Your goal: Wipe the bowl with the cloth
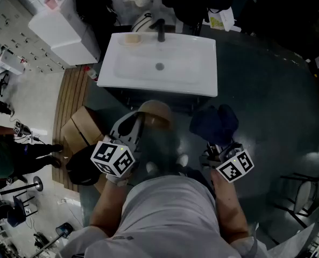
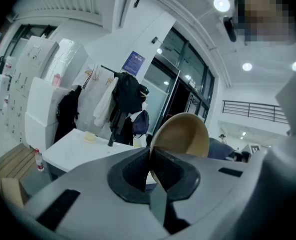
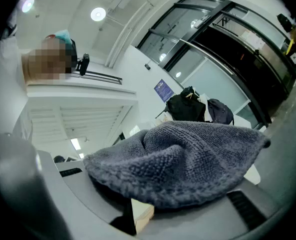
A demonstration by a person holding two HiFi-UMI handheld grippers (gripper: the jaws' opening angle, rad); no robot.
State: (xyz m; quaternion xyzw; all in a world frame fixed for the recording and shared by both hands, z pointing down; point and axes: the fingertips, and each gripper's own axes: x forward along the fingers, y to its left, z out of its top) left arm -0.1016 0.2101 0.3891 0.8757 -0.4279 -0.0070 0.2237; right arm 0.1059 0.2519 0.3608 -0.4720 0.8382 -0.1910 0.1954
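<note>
Now, left claw (image 2: 150, 154) clamping tan bowl (image 2: 185, 134), right claw (image 1: 218, 147) gripping cloth (image 3: 187, 159)

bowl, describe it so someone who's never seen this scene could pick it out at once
Find the white sink at the top of the head view. Just in front of it, the left gripper clamps the bowl by its rim. It is round, smooth and tan, unlike the dark knitted cloth in the right gripper.
</note>
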